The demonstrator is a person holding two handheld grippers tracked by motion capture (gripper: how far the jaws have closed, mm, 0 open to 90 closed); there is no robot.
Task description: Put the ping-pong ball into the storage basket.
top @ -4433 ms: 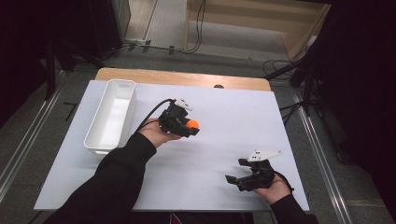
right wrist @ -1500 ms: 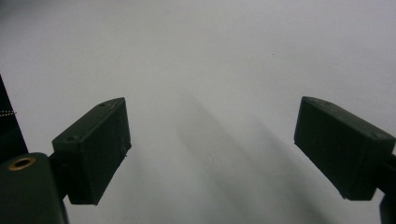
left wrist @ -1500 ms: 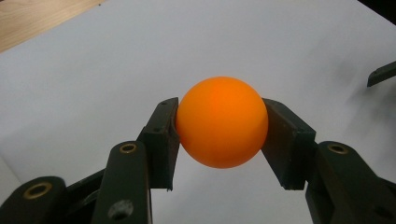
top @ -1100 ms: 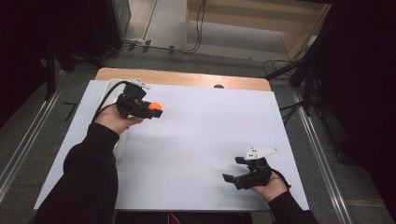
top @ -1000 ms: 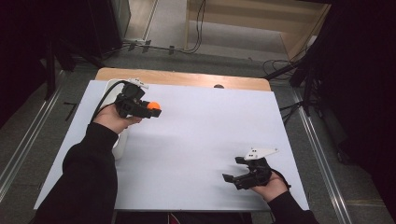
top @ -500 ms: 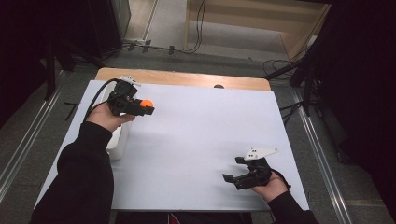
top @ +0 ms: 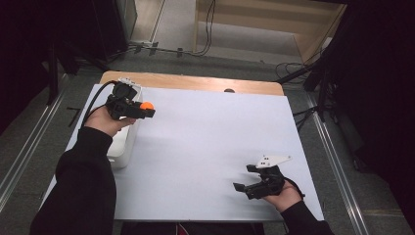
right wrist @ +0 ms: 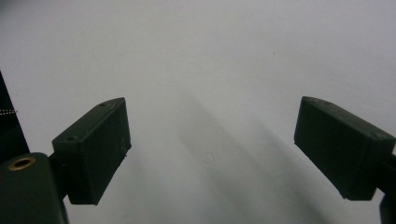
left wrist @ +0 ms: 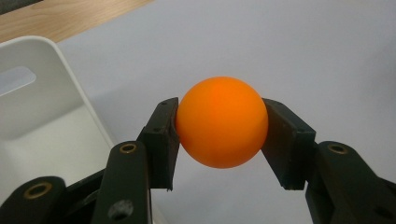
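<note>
Left gripper (top: 147, 109) clamped on an orange ball (left wrist: 221, 121) — both pads pressed against its sides, ball held above the white sheet (top: 210, 142), just beside the right wall of the white bin (left wrist: 42, 121). Right gripper (top: 243, 179) rests near the sheet's front right corner — jaws spread wide, nothing between them.

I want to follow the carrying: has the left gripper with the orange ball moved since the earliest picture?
Yes. The left gripper, holding the orange ball, has moved left and away, from mid-table to the white bin at the table's left.
</note>
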